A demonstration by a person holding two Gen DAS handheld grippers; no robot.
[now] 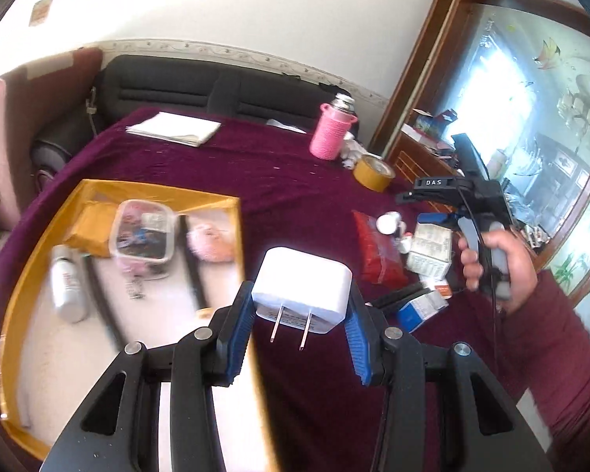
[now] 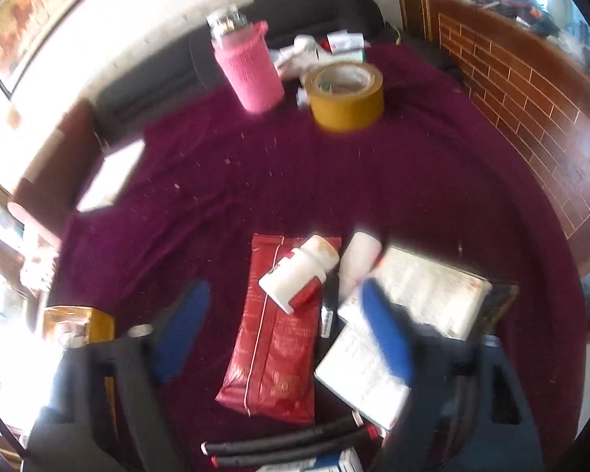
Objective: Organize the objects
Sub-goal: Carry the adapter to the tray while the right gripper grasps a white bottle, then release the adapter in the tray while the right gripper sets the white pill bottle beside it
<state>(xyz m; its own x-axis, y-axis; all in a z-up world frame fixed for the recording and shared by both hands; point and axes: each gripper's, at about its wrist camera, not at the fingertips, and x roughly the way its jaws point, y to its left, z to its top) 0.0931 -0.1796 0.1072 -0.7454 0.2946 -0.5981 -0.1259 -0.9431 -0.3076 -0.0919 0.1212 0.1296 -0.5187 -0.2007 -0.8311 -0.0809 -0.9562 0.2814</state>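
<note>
Left gripper [image 1: 301, 328] pinching a white plug adapter [image 1: 303, 289] between its blue pads, prongs facing the camera, held up off the purple tablecloth [image 1: 287, 196] right at the edge of the yellow-rimmed box [image 1: 39, 244]. In the box: white bottle [image 1: 69, 283], clear plastic tub [image 1: 143, 234], something pink, blurred.

Right gripper [image 2: 283, 322] spread wide, holding nothing, hovering over a red packet [image 2: 273, 338]. White pill bottle [image 2: 301, 271] lies across the packet's top end. White leaflet boxes [image 2: 424, 295] just beside the packet on its right, partly behind the right finger. Black markers [image 2: 283, 446] at the near edge, below the packet.

Further back: yellow tape roll [image 2: 346, 96], pink-sleeved flask [image 2: 249, 70] just beside it. Folded white papers [image 1: 173, 128] at the far left of the cloth. Dark sofa [image 1: 200, 86] behind the table.
</note>
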